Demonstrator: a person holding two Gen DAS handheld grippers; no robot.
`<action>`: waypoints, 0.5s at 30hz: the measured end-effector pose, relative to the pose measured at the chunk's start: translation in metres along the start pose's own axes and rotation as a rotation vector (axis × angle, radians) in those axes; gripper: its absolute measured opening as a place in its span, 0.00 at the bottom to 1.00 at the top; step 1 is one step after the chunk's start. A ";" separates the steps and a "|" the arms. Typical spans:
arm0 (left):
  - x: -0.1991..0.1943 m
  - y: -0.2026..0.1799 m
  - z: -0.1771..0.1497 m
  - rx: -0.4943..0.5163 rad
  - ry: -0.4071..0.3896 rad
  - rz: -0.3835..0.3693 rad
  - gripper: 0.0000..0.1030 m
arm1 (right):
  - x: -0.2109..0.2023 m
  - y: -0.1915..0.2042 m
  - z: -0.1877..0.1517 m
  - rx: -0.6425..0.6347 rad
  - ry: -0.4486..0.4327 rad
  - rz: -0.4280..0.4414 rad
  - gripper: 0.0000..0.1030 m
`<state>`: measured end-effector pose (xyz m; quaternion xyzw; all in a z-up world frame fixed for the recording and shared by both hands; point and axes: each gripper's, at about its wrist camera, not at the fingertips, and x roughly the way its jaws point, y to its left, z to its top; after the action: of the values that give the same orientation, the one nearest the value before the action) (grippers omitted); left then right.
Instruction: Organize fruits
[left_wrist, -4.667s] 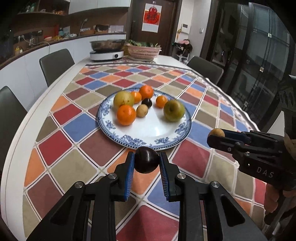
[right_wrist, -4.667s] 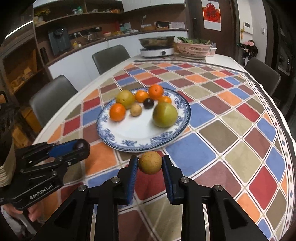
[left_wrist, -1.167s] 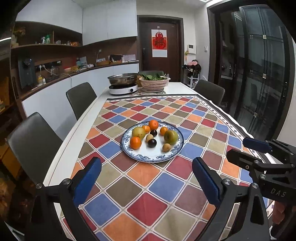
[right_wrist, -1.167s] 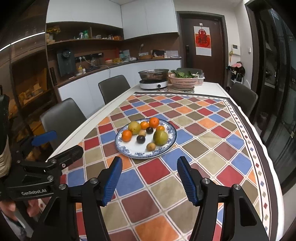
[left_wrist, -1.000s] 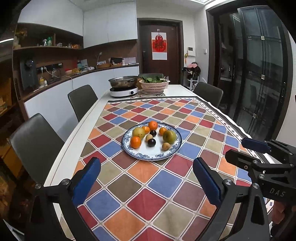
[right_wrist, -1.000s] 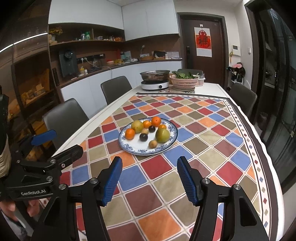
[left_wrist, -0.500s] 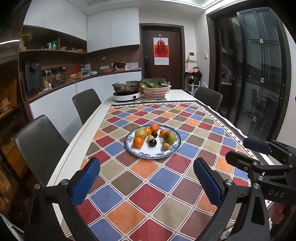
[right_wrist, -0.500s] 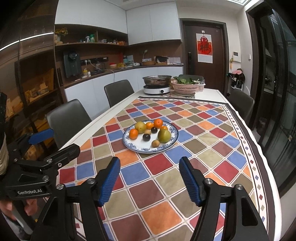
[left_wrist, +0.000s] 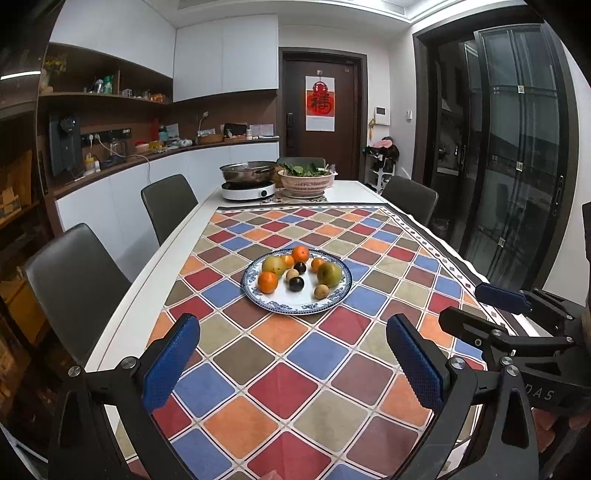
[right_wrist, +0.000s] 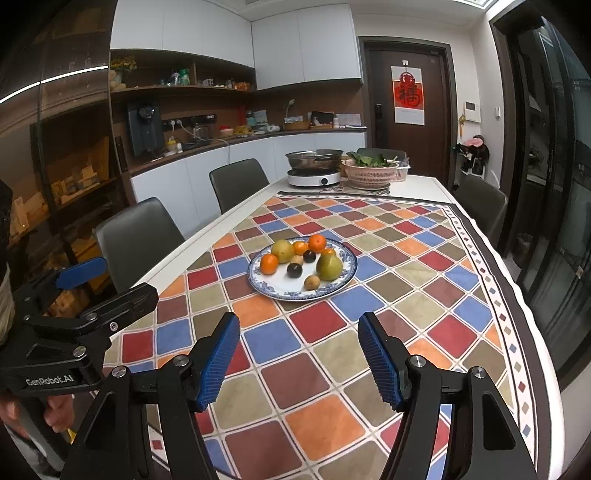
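**All the Fruit Sits on the Plate**

The left tongs (left_wrist: 291, 365) are wide apart and hold nothing. The right tongs (right_wrist: 299, 360) are wide apart too, and they are empty as well. Both hang over the near end of the counter (left_wrist: 177, 240), well away from the fruit.

The fruit is all on the blue and white plate (left_wrist: 295, 306). The plate rests on the checkered cloth (left_wrist: 280, 384) in the middle of the counter. On it are a big orange (left_wrist: 267, 282) on the left side, a green pear (left_wrist: 329, 274) on the right side, and a yellow-green pear (left_wrist: 272, 265) near the back. A dark plum (left_wrist: 296, 284) lies in the middle, and a small brown fruit (left_wrist: 321, 291) lies just beside it at the front. More small oranges and another dark fruit sit at the back of the plate. No fruit can be seen lying on the cloth.

So the job looks almost done, or done. The step in hand seems to be a look back at the plate from far off.

If there is more to do, the next move would be to bring one pair of tongs forward to the plate. The fruit is round and may roll, so the tongs should close gently around the middle of one piece. The fruits lie close together, so the tongs must not bump the others.
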<state>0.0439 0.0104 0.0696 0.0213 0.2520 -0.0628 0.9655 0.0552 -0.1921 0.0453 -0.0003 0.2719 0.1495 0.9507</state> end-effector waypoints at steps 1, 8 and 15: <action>0.000 -0.001 0.000 0.003 0.000 0.002 1.00 | 0.000 -0.001 0.001 0.002 0.000 0.000 0.65; -0.004 -0.001 0.001 0.012 -0.019 0.010 1.00 | -0.001 0.000 0.000 0.007 0.000 -0.002 0.65; -0.001 0.000 -0.002 0.015 -0.017 0.027 1.00 | -0.001 -0.001 0.000 0.006 0.003 -0.005 0.65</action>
<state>0.0416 0.0109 0.0684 0.0314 0.2429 -0.0519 0.9682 0.0544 -0.1931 0.0459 0.0015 0.2736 0.1462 0.9507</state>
